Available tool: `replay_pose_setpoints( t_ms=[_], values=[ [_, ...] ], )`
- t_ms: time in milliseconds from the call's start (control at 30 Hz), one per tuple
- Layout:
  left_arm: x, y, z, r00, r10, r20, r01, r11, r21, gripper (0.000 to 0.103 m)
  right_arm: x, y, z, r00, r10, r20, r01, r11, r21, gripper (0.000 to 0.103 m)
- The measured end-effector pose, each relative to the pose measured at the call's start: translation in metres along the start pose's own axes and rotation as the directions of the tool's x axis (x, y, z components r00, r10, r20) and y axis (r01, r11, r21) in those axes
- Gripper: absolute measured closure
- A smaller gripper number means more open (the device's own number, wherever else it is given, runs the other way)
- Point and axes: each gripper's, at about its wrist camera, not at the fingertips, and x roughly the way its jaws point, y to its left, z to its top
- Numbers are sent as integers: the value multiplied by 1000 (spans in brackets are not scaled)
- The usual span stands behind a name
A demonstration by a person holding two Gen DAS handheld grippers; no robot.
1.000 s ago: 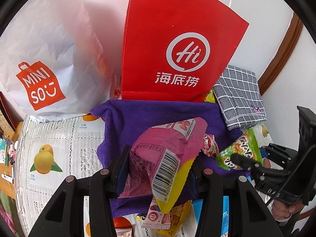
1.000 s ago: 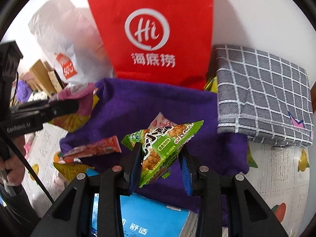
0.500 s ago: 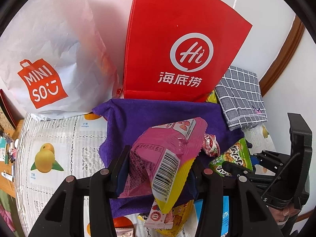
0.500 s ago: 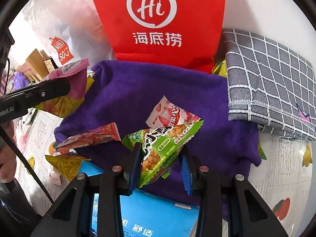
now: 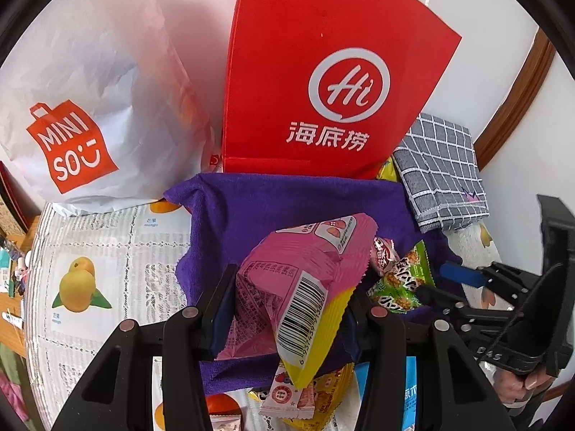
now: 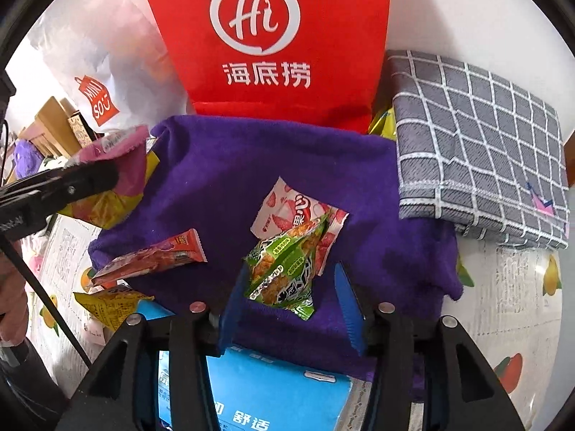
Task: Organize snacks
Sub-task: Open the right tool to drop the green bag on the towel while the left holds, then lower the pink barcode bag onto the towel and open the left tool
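Note:
My left gripper is shut on a pink and yellow snack packet and holds it above the purple cloth; it also shows at the left of the right wrist view. My right gripper is open, and the green snack packet lies between its fingers on the purple cloth, partly on a red and white strawberry packet. The green packet also shows in the left wrist view. An orange-red packet lies at the cloth's left edge.
A red Hi paper bag and a white Miniso bag stand at the back. A grey checked cloth lies at right. A blue box and a yellow packet lie near the front on the fruit-print tablecloth.
My right gripper has opened and let go of the green packet, which now lies on the purple cloth. My left gripper still holds the pink packet and has barely moved.

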Motion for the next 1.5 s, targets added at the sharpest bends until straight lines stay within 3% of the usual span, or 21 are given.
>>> replay_pose_setpoints(
  t_ms=[167, 367, 900, 967, 1067, 1233, 1433, 1500],
  values=[
    [9, -1, -2, 999, 27, -36, -27, 1000, 2, 56, -23, -4, 1, 999, 15, 53, -15, 1000, 8, 53],
    [21, -7, -7, 995, 58, -83, -56, 998, 28, 56, -43, -8, 4, 990, 17, 141, -22, 999, 37, 45],
    [33, -6, -11, 987, 90, -135, -86, 996, 31, 55, -43, -14, 4, 990, 31, 135, -42, 995, 86, 44],
    [32, -6, -11, 986, 84, -141, -81, 996, 30, 51, -43, -14, 4, 991, 36, 132, -48, 995, 91, 44],
    [27, -5, -9, 989, 80, -126, -77, 997, 23, 41, -43, -13, 4, 991, 56, 124, -69, 992, 102, 44],
    [16, -2, -5, 993, 75, -87, -75, 997, 7, 38, -47, -12, 4, 987, 84, 140, -101, 988, 118, 42],
    [5, -8, -2, 997, 50, -62, -48, 999, 23, 37, -57, -7, 5, 978, 67, 195, -93, 987, 128, 32],
    [-1, -9, -2, 997, 50, -57, -48, 998, 30, 37, -61, -5, 4, 976, 65, 210, -95, 986, 135, 23]
  ],
)
